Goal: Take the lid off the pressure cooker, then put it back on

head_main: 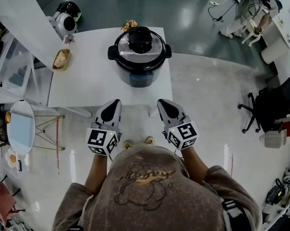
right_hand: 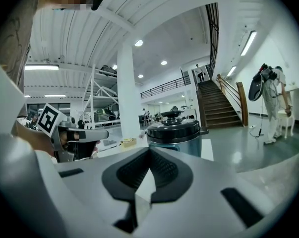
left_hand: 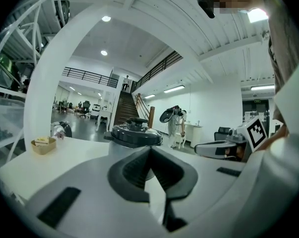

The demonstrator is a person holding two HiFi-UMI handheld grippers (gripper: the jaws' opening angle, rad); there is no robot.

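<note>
White table (head_main: pixel 89 83): pressure cooker (head_main: pixel 140 57), basket (head_main: pixel 61 59) well apart.

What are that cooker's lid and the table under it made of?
The lid looks like brushed metal: silvery sheen inside a black rim. Its knob is black with a dull finish, probably plastic. The table has a smooth white top, perhaps laminate; hard to say.

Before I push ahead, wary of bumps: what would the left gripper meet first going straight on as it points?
Probably the pressure cooker on the table; the shut left gripper aims at its body, though depth is unclear.
</note>
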